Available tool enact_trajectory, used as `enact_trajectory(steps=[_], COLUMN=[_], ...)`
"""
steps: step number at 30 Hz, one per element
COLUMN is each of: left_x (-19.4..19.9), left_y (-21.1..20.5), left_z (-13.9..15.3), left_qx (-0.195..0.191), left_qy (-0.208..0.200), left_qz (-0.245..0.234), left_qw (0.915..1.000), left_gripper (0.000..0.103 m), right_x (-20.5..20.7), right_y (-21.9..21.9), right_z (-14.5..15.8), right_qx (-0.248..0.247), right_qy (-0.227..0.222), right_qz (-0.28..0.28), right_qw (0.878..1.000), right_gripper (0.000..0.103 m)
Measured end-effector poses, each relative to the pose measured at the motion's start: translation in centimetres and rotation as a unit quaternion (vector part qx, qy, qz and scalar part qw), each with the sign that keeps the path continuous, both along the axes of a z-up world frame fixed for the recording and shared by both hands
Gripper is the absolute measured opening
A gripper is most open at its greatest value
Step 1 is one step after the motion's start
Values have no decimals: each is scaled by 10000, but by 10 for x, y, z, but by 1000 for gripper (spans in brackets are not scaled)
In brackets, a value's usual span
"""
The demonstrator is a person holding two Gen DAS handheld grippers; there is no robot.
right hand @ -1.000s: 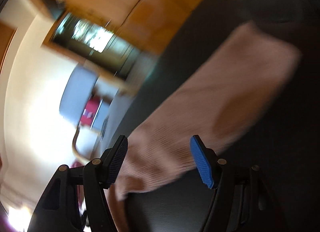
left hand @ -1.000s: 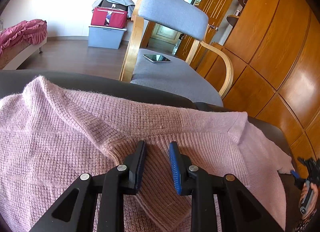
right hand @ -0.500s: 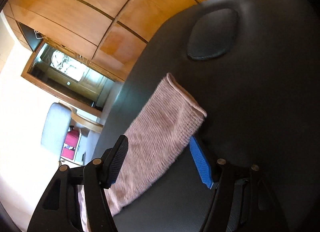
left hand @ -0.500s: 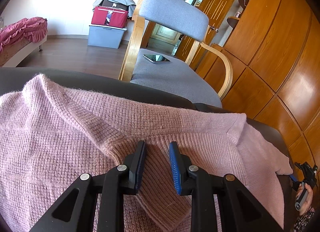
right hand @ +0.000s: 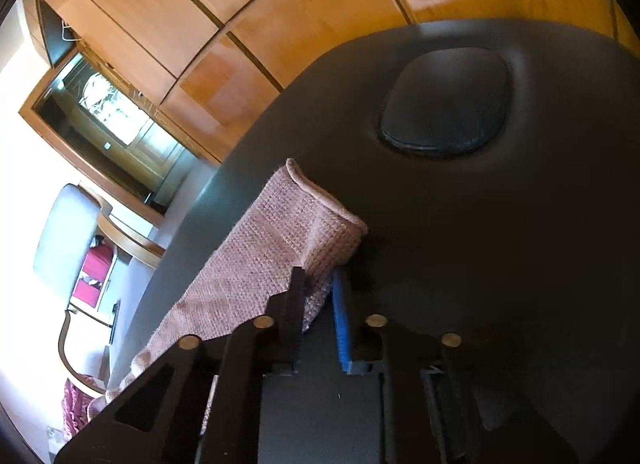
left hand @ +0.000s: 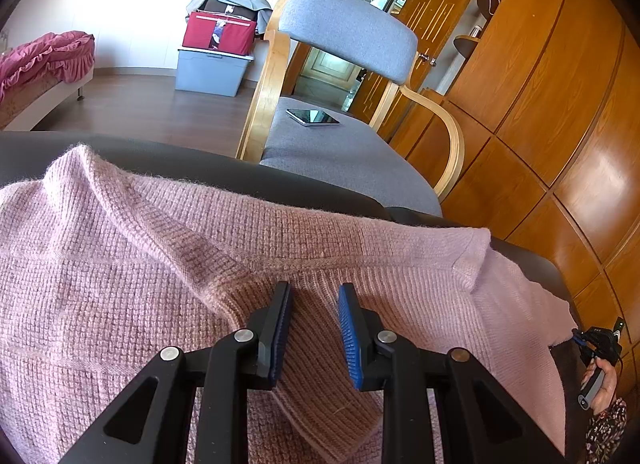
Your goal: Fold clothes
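Note:
A pink knit sweater [left hand: 140, 284] lies spread on a black padded table [left hand: 240, 176]. My left gripper [left hand: 312, 288] rests on its middle, jaws half apart, with a ribbed band [left hand: 316, 344] of the sweater pinched between the pads. At the table's right end the sleeve [left hand: 520, 304] stretches toward a person's hand [left hand: 600, 380] holding the other gripper. In the right wrist view, my right gripper [right hand: 318, 276] has its jaws closing on the sleeve cuff [right hand: 320, 224], which bunches between the two pads.
A grey chair [left hand: 344, 152] with a phone [left hand: 312, 117] on its seat stands just beyond the table. Wooden cabinets [left hand: 560, 104] line the right side. A dark oval pad [right hand: 444, 104] is set into the table [right hand: 500, 244] past the cuff. Storage bins [left hand: 212, 72] and a bed [left hand: 40, 60] stand farther back.
My right gripper has swung onto the sleeve end and its jaws have come together on the cuff. The left gripper and the sweater body have not moved.

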State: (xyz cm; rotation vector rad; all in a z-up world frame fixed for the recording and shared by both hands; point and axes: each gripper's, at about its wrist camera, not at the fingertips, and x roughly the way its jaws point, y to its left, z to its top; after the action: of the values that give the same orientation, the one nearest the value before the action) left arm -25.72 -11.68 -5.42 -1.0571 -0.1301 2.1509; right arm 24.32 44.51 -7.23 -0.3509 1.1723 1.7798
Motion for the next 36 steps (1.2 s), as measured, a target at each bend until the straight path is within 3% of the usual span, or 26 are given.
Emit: enact_trajectory(steps=[8,17,25,32,36], left_x=[0,0,0,0,0], left_y=[-1,-1,-1,-2,-2], left_z=[0,0,0,1,1], left_qx=[18,31,67,94,105], left_qy=[-13,-22,-47,-65,-74], left_qz=[-1,-1,-6,-7,-5], left_qw=[10000,10000,10000,9999,9999], left_gripper=[23,23,23,23,23], right_x=[-6,-48,-123,-186,-218], right_y=[1,-21,-72,-86,-111], right_z=[3,45,73,70,66], right_qx=[24,533,950,699,390], right_qy=[321,583,619,907,1216], right_qz=[55,657,1786,2535,3041], right_qw=[9995,9947,9774,9605,9440], right_gripper=[5,4,4,4,4])
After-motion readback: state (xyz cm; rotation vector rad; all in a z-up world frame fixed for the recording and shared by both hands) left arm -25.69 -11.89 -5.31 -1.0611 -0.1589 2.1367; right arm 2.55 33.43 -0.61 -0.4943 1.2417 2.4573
